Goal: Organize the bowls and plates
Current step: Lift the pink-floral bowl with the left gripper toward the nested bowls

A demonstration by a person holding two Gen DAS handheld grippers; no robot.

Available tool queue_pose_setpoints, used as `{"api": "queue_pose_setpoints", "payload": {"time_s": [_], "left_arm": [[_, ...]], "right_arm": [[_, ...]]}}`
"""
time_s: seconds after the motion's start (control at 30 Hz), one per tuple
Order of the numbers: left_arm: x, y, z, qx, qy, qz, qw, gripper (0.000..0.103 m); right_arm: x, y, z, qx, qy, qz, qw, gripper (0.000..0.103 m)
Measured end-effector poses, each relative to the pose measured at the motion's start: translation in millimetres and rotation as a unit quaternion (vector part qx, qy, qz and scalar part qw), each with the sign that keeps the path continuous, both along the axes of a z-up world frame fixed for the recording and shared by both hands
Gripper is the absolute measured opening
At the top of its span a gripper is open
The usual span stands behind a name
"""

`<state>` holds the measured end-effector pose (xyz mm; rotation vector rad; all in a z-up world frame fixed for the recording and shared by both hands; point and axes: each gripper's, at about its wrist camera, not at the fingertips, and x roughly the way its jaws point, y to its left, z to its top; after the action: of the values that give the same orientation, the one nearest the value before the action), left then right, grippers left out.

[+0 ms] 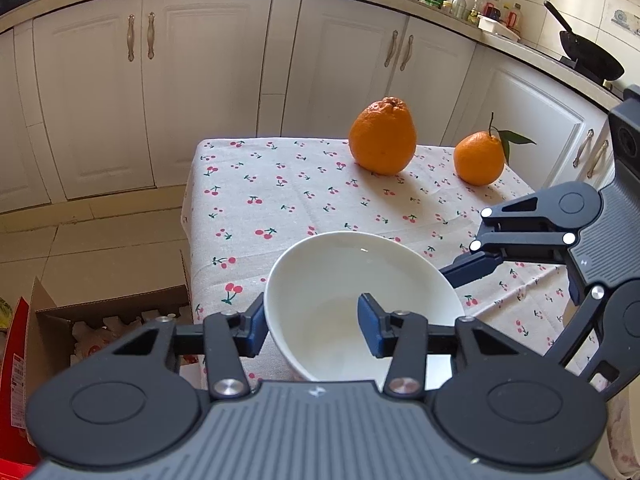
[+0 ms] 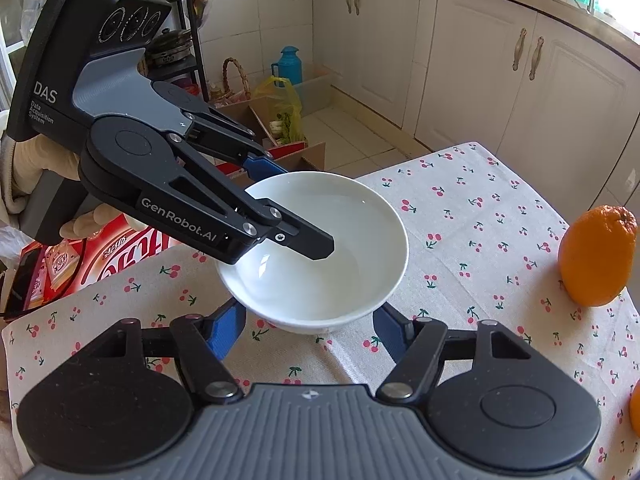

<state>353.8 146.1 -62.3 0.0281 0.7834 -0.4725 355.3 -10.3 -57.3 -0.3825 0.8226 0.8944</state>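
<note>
A white bowl (image 1: 340, 288) (image 2: 320, 256) stands on the cherry-print tablecloth (image 1: 300, 192) (image 2: 480, 220) near the table's left edge. My left gripper (image 1: 312, 324) (image 2: 288, 216) straddles the bowl's rim, one finger inside the bowl and one outside, but a gap shows between the pads and the wall, so it is open. My right gripper (image 2: 308, 330) (image 1: 460, 268) is open, its blue fingers either side of the bowl's near base, low over the cloth. The bowl looks empty.
Two oranges (image 1: 382, 136) (image 1: 480, 158) sit at the far side of the table; one shows in the right wrist view (image 2: 596, 256). An open cardboard box (image 1: 108, 320) and a red carton (image 2: 120, 256) stand on the floor left of the table. White cabinets (image 1: 160, 80) lie beyond.
</note>
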Motion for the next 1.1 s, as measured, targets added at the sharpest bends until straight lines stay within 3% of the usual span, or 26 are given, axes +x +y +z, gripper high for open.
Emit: {"api": "queue_pose_setpoints", "payload": {"time_s": [0.43,1.1], "left_arm": [[-22.3,-21.9,17.4,0.003,-0.020,-0.022,0.9995,0.046],[-81.7,-87.3,60.3,0.015,-0.074,-0.074,0.9944,0.046]], "right_arm": [[-21.3,-26.2,22.3,0.016,0.000,-0.014,1.000,0.075],[-88.0,-92.1,58.5,0.025,-0.037,-0.047,0.998,0.075]]}}
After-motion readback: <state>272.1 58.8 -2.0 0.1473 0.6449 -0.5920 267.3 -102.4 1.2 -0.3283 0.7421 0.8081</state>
